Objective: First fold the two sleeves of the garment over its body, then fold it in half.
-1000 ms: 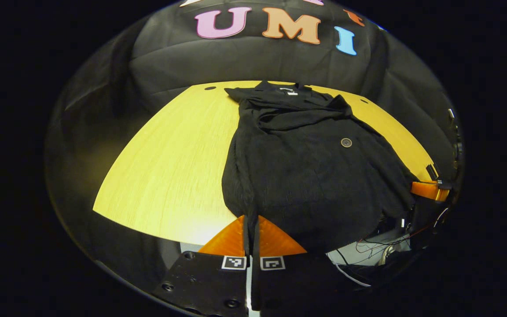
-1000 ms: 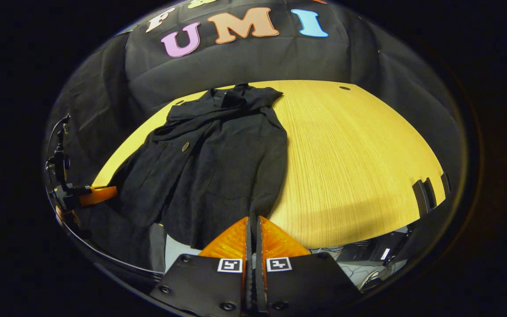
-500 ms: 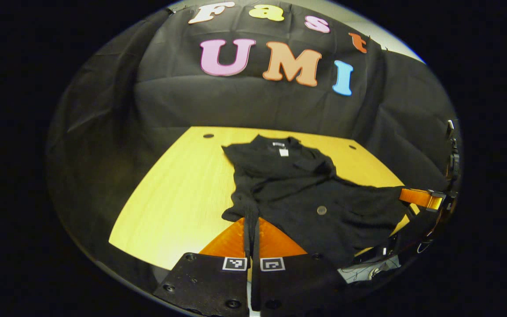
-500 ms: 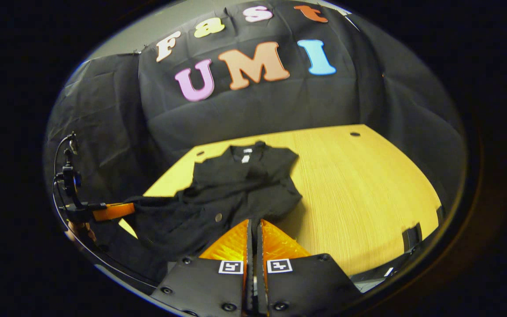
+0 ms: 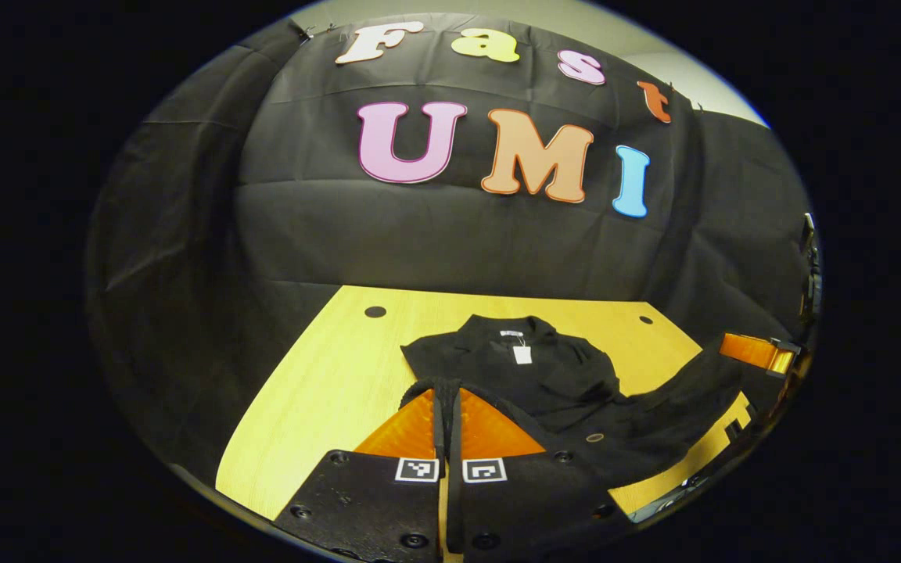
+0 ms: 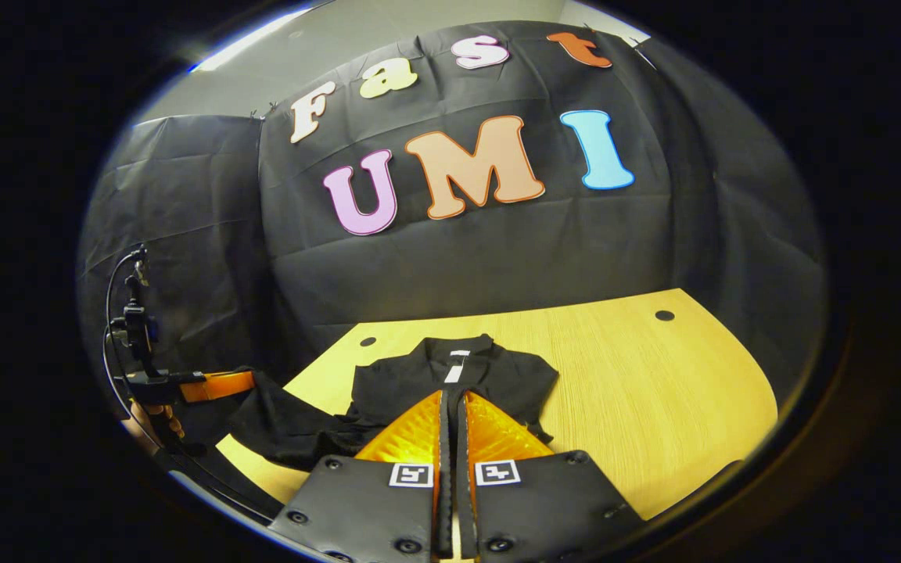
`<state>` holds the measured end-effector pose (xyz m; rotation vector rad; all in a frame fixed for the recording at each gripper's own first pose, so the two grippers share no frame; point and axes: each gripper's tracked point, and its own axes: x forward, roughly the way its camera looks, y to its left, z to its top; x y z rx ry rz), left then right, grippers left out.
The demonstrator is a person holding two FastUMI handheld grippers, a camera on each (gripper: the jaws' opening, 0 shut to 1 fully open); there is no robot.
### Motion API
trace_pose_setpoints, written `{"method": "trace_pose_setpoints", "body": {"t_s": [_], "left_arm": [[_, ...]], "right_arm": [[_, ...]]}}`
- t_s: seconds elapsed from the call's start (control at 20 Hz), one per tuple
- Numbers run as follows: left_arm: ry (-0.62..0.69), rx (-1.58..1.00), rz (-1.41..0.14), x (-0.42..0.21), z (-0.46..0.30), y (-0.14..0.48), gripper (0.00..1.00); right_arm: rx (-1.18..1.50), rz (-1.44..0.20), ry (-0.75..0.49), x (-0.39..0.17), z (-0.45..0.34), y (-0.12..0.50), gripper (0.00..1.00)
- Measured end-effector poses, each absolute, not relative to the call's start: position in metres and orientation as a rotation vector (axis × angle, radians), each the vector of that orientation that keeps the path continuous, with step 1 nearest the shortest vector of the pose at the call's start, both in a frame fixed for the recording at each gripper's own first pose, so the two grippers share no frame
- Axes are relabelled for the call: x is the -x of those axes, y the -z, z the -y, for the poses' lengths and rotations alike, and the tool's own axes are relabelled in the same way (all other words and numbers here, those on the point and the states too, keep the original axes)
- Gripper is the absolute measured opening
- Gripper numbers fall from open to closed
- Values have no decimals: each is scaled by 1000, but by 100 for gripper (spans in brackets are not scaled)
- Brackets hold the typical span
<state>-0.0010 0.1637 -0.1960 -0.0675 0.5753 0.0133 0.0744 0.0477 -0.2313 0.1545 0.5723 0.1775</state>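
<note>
L gripper (image 5: 447, 399) is clamped on the hem corner of the shirt (image 5: 544, 375); R gripper (image 6: 450, 407) is pinched on the other corner, so both carry the bottom edge toward the collar (image 6: 454, 348) at 12 o'clock, prob for the half fold. Sleeves look tucked over the body already. Shirt sits mid table (image 6: 654, 391). Plenty of bare wood at 3 o'clock in the right gripper view, and the far edge is near the collar.

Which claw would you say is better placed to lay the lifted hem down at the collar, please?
Probably right: the right claw, shut on the garment, sits just before the collar; the left claw is off beside the shoulder.
</note>
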Motion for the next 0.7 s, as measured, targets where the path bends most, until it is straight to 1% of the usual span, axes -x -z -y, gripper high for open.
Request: {"method": "trace_pose_setpoints", "body": {"t_s": [0.05,0.1,0.35,0.4,0.45,0.7], "left_arm": [[-16,63,-552,-15,-164,191,0],[-16,53,-543,-29,-165,193,0],[-6,19,-541,-87,-164,203,0],[-10,15,-539,-99,-164,205,0],[-11,11,-535,-110,-164,208,0],[-44,-83,-540,-167,-175,234,0]], "right_arm": [[-159,-558,-176,-89,-46,229,2],[-164,-556,-172,-100,-43,229,5],[-179,-557,-137,-157,-24,234,5],[-178,-564,-132,-168,-20,239,2],[-177,-568,-126,-179,-16,242,5],[-182,-599,-90,-238,2,267,5]]}}
